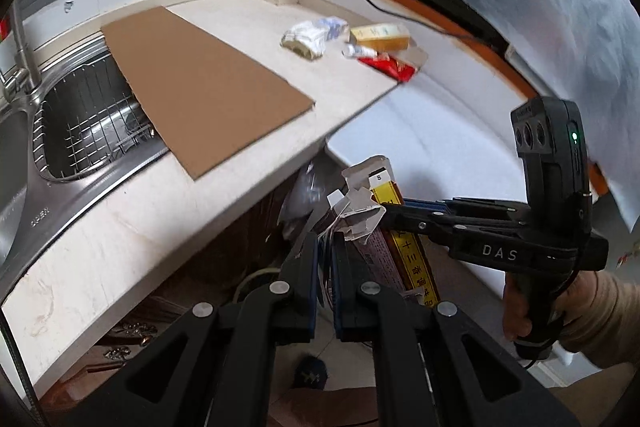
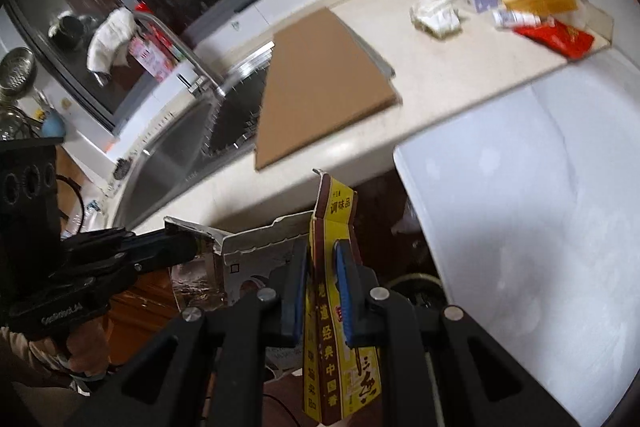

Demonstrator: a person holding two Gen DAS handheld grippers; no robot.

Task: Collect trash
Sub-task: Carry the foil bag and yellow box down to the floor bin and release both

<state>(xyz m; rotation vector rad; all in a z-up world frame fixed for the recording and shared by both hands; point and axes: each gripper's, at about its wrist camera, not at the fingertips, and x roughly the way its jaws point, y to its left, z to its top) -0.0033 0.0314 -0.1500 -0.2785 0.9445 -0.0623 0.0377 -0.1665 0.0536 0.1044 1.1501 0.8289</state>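
My right gripper is shut on a flattened yellow and brown seasoning box; it also shows in the left wrist view beside the same box. My left gripper is shut on a torn brown and white carton, which shows in the right wrist view with the left gripper on its left end. Both are held below the counter's front edge. More trash lies at the counter's far corner: a crumpled white wrapper, a yellow box, a small tube, a red packet.
A brown cardboard sheet lies on the pale counter, overhanging the steel sink with its wire rack. A faucet stands behind the sink. A white appliance top sits to the right of the counter. A black cable runs along the window sill.
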